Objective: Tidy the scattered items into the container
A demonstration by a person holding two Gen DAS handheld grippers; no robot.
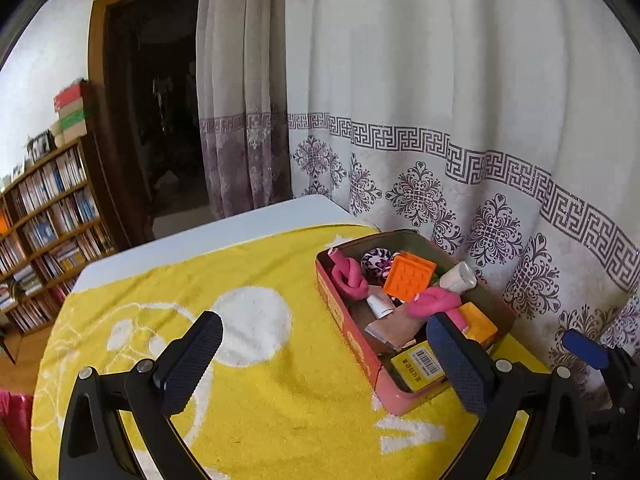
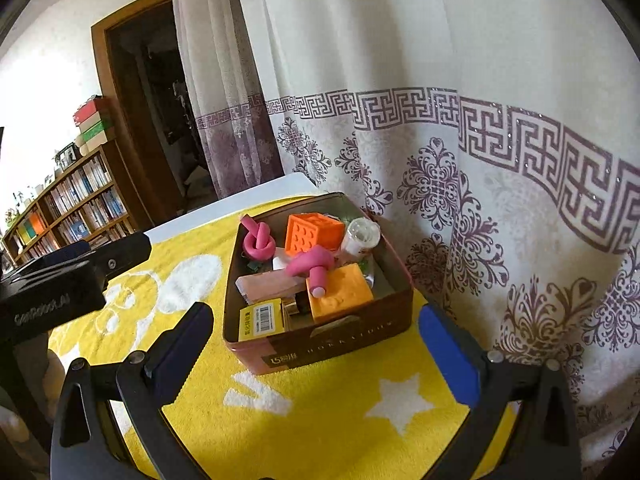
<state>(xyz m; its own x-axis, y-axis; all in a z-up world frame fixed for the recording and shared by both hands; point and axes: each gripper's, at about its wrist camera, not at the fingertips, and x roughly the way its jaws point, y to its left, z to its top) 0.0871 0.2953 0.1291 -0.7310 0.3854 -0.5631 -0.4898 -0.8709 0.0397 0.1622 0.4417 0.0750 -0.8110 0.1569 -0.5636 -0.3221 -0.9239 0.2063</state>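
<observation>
Far left I see a bookshelf (image 1: 48, 216) against the wall, then a dark doorway (image 1: 160, 120). My left gripper (image 1: 324, 360) hangs over the yellow towel (image 1: 260, 380), jaws wide, nothing between them. Its right finger (image 1: 456, 364) overlaps the near end of the box in the left view; whether it touches, I cannot tell.

The box (image 2: 340, 340) sits on the towel, near the curtain (image 2: 480, 160). All the items I can see lie inside it; no loose items show on the towel in either view. Contents, left to right in the right view: yellow barcode pack (image 2: 262, 318) at the near left corner, pink knot (image 2: 260, 242) at the far left, brown slab (image 2: 268, 286) mid-box, orange cube (image 2: 312, 234) at the back, second pink knot (image 2: 312, 264) on top of the pile, orange block (image 2: 340, 292) near right, white bottle (image 2: 360, 238) tilted at the far right. The left view also shows a patterned ball (image 1: 376, 260) at the far end.

My right gripper (image 2: 316, 352) hovers just short of the box, jaws wide and empty. Its blue pad (image 2: 448, 356) shows on the right finger.
</observation>
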